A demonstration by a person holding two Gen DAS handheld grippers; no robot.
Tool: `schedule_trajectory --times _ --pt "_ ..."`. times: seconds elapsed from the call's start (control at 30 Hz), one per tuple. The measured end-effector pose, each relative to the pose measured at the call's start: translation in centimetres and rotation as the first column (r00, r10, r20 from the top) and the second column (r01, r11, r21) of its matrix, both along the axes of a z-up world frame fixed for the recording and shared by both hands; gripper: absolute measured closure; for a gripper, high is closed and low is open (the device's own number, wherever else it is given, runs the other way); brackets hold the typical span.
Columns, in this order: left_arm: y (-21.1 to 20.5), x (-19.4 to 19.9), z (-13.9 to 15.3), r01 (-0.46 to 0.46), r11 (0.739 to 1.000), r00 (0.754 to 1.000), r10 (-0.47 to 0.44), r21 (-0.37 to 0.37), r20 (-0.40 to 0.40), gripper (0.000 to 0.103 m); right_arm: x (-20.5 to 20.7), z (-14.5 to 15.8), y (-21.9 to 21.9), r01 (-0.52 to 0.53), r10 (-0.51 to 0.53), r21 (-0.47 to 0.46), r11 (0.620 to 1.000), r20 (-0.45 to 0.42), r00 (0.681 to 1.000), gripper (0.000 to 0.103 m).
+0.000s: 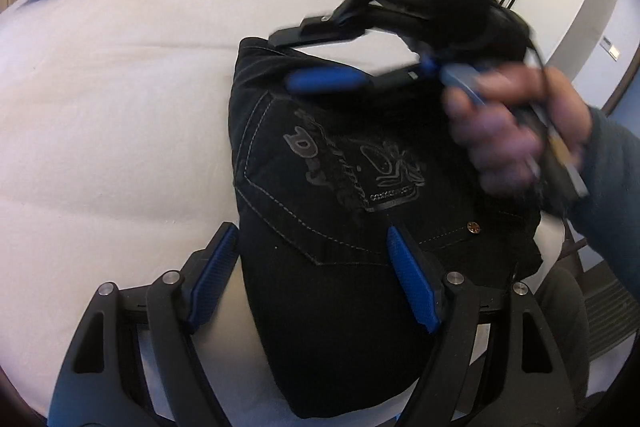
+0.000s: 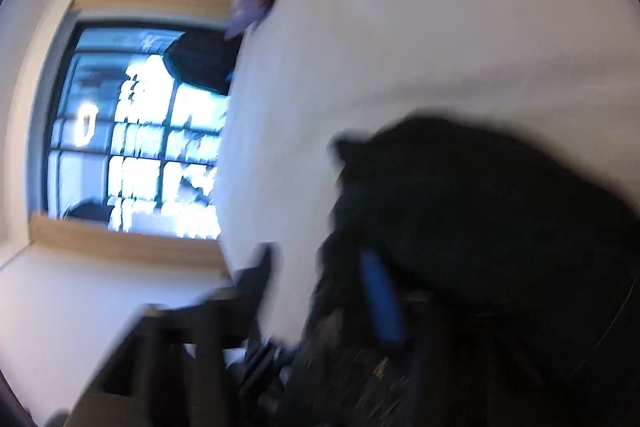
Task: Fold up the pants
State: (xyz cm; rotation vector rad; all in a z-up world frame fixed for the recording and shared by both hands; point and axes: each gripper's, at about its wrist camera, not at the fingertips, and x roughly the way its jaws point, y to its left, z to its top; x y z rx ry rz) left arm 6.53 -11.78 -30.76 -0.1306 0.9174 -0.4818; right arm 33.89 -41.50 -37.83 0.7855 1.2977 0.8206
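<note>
Left wrist view shows folded pants [image 1: 340, 187] between the wide-spread left tool [image 1: 312, 275]; right tool [image 1: 320, 59] gapes, blurred.

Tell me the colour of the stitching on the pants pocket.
Light grey on the black pants, clearest in the left wrist view.

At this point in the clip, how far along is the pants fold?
Mostly done: the black pants lie on the white bed as a compact bundle, back pocket up. In hand: the left gripper is open, a finger at each side of the near end; the right gripper, blurred, is open over the far edge. Left: perhaps a final tidy and letting go. The right wrist view is too smeared to add more.
</note>
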Motion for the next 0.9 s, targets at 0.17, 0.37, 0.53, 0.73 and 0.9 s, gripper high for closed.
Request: schedule_trajectory --times 0.17,0.37,0.53,0.73,0.9 --pt "-0.2 -0.8 0.1 0.007 1.000 1.000 -0.008 0.010 0.030 0.028 0.9 3.0 -4.6 0.228 -0.225 -0.021 0.973 0.099 0.969 0.041" --pt "1.4 -0.3 3.6 -0.071 0.997 0.994 0.073 -0.032 0.080 0.026 -6.2 7.7 -8.1 0.131 -0.114 -0.065 0.989 0.223 0.968 0.022" --pt "3.2 6.2 3.0 -0.081 0.982 0.990 0.060 -0.169 -0.126 0.023 -13.9 6.3 -14.2 0.198 -0.179 -0.095 0.976 0.181 0.967 0.021" --pt "2.3 9.9 0.7 -0.011 0.992 0.967 -0.021 -0.122 -0.254 0.016 -17.8 2.2 -18.8 0.321 -0.316 -0.073 0.944 0.063 0.946 0.021" --pt "0.7 11.9 0.5 0.016 0.995 0.951 -0.046 -0.100 -0.306 0.015 -16.2 0.2 -18.2 0.324 -0.324 0.009 0.946 0.009 0.946 0.021"
